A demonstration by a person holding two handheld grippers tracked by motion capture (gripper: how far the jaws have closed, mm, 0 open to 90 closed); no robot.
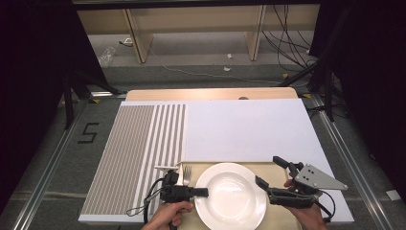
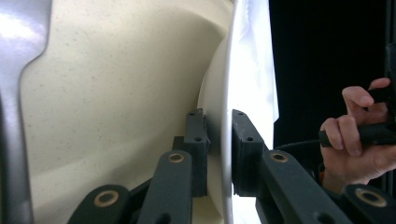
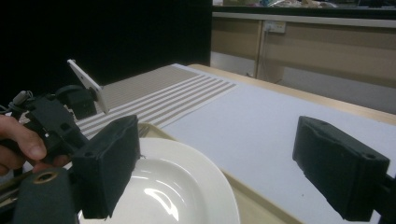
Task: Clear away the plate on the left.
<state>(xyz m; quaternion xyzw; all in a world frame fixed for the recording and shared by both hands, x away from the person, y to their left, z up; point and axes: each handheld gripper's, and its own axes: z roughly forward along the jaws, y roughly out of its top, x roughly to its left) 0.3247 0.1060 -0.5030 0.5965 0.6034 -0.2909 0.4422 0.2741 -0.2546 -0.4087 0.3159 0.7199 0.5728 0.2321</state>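
High view: left gripper pinches the plate rim; right gripper spread.

My two tongs are black with brass-ringed pivot screws, the right gripper topped by a grey three-cornered plate, the left gripper trailing what looks like a black cable.
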